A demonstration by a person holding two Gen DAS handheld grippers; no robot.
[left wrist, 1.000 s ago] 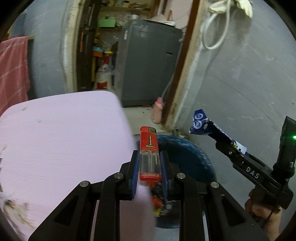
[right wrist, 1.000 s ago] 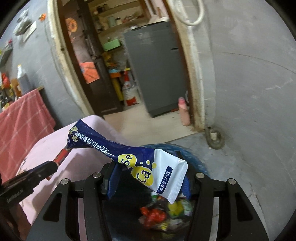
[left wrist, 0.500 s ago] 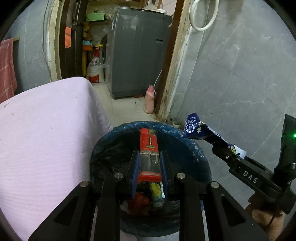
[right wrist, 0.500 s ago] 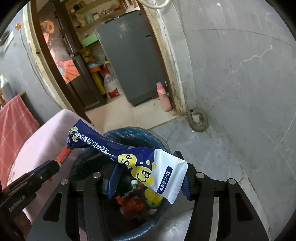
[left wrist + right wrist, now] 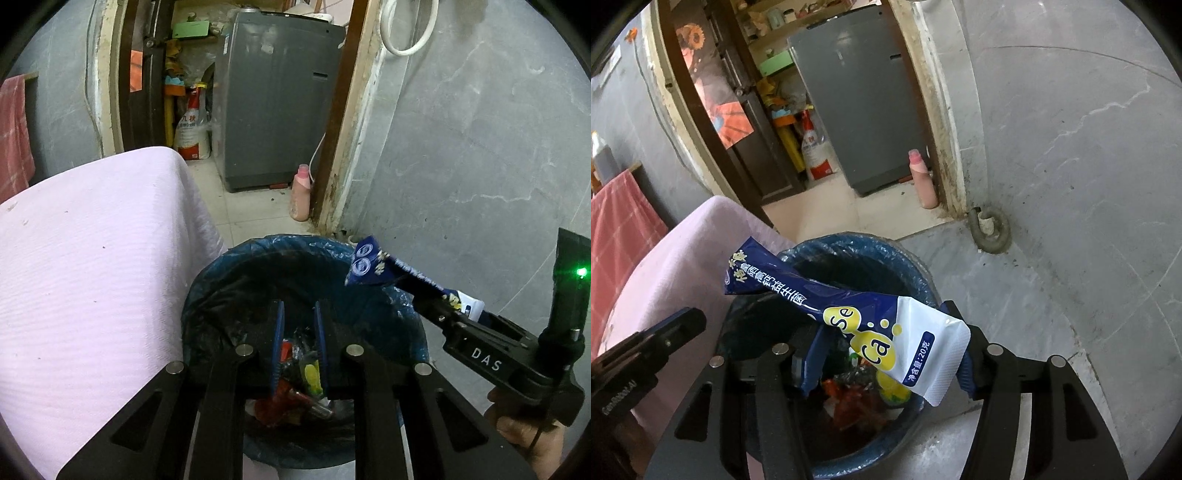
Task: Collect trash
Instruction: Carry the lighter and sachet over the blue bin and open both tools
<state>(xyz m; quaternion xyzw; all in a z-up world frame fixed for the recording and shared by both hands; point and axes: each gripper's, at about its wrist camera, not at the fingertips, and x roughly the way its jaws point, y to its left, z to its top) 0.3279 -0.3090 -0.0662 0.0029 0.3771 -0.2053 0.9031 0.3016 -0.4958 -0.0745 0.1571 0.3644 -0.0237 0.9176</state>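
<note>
Left gripper hangs over the open trash bin, pointing down into it; its jaws have just been closing a little and stand a narrow gap apart, nothing between the blue pads; through the gap shows the trash in the bin bottom: red wrappers, a yellow piece, something metallic, too jumbled to sort out.

Right gripper is at the right rim of the bin, a hand on its handle; its jaws have just been opening somewhat, yet the sachet is between them and held up off the bin; sachet is long, dark blue with a white end and yellow dots; white end sits in the jaws, blue end sticks out far-left above the bin mouth; it lies tilted, not touching the trash below.

Bin is lined with a blue bag and stands on the grey floor, just right of the desk, which is covered by a pink cloth; cloth edge hangs touching or nearly touching the bin's left rim, cannot tell which.

Far side: a doorway with a grey washing machine inside; pink bottle on the floor by the door frame; white hose looped on the grey wall; red towel at far left.
</note>
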